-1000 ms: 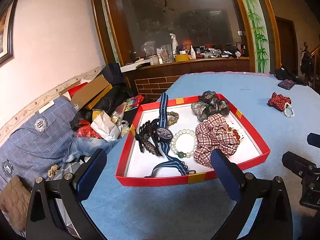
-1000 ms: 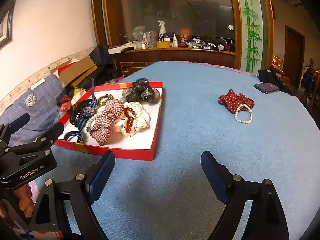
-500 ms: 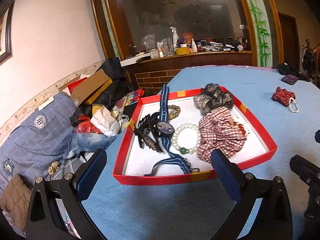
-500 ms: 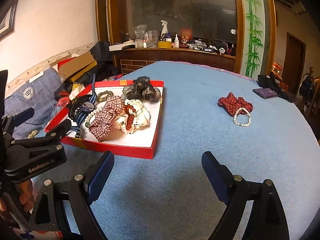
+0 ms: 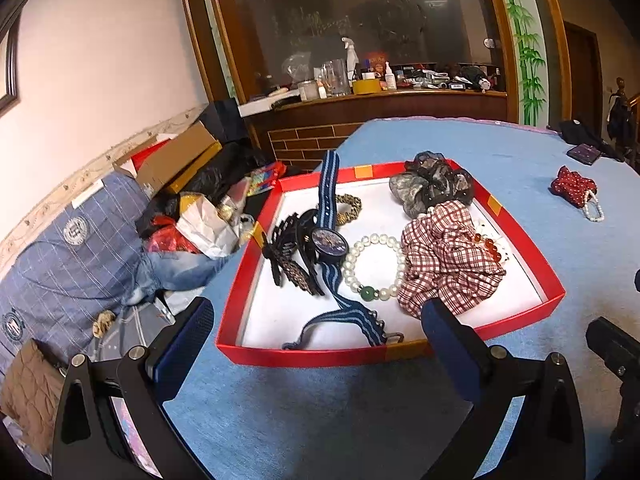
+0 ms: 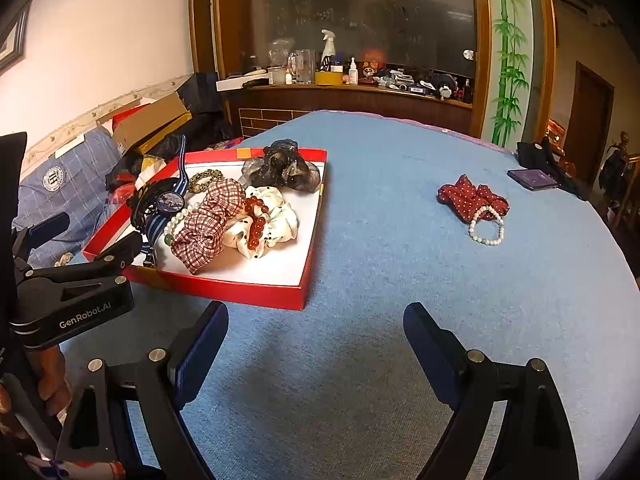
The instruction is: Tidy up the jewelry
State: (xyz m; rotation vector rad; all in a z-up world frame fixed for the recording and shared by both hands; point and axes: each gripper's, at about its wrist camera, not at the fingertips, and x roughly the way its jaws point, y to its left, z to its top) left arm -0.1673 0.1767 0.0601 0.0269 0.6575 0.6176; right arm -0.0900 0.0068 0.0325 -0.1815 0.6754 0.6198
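Note:
A red tray (image 5: 304,357) (image 6: 240,293) with a white floor sits on the blue table. It holds a checked scrunchie (image 5: 448,264) (image 6: 208,220), a dark gauze scrunchie (image 5: 432,188), a pearl bracelet with a green bead (image 5: 374,266), a striped-strap watch (image 5: 328,240), a black hair claw (image 5: 286,250), a white scrunchie (image 6: 276,220) and red beads (image 6: 256,222). Out on the table lie a red dotted scrunchie (image 6: 472,198) and a pearl bracelet (image 6: 486,226). My left gripper (image 5: 316,336) is open just before the tray's near edge. My right gripper (image 6: 316,332) is open above bare cloth.
A purple wallet (image 6: 532,179) and dark items lie at the table's far right. Bags, boxes and a blue checked cloth (image 5: 68,240) pile up left of the table. A cluttered wooden counter (image 6: 352,88) stands behind. A hand (image 6: 48,384) holds the left gripper.
Both grippers have shifted slightly; the tray sits a little lower and nearer in the left wrist view. Nothing was taken hold of or let go.

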